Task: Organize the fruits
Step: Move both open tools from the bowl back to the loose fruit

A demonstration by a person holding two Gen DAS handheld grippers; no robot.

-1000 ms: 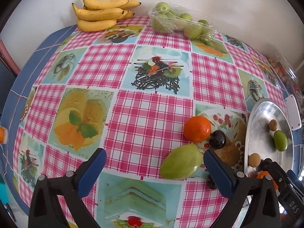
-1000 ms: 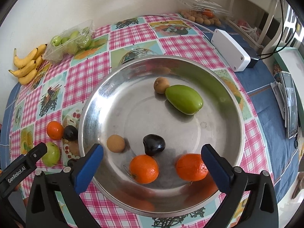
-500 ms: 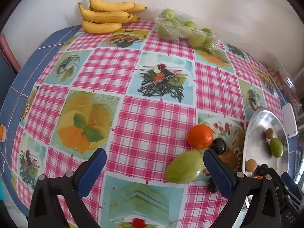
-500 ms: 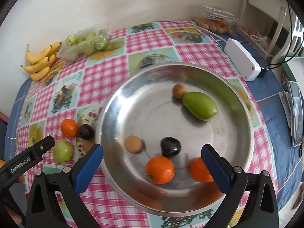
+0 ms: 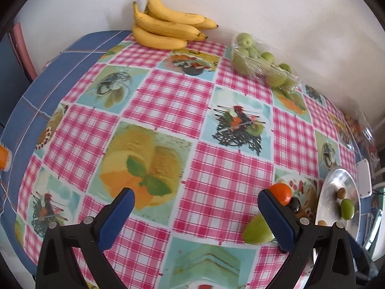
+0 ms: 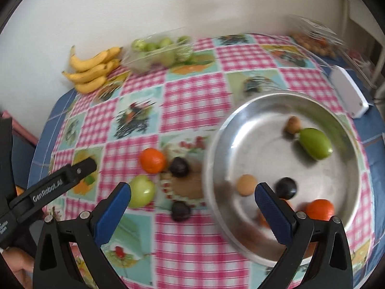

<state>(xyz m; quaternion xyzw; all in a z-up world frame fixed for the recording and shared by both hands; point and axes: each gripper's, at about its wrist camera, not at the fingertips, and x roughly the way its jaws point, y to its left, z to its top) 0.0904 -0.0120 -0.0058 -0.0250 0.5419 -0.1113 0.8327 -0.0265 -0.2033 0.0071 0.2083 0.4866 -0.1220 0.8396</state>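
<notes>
Saw the left gripper (image 5: 195, 195) low in its own frame, fingers spread wide and pinching nothing, only checked cloth between them. Found a loose green fruit (image 5: 256, 231) at lower right, partly hidden behind the right-hand finger. Just above that fingertip, picked out a loose orange (image 5: 281, 192).

Saw the right gripper (image 6: 192, 187) likewise at the bottom of its frame, fingers spread and bare, over the gap between the loose fruit and the metal bowl (image 6: 216, 149). Made out a near plum (image 6: 180, 210) lying on the bench (image 6: 192, 101) just above centre bottom, apart from the green fruit to its left. Further up, noted a far plum (image 6: 179, 167) just beside the orange, perhaps touching; could not tell through the blur.

Inside the bowl, right half of the frame: spotted a tan fruit (image 6: 246, 184) and a bowl plum (image 6: 285, 187) on either side of the right-hand fingertip, and a bowl orange (image 6: 320, 209) at the lower right rim. Toward the bowl's upper right, found a second green fruit (image 6: 315, 143) touching a small brown fruit (image 6: 293, 125).

Past the bowl, noticed a white box (image 6: 349, 94) at right. Along the wall, upper left, saw bananas (image 6: 91, 69) beside a clear bag of green fruit (image 6: 158, 53).
</notes>
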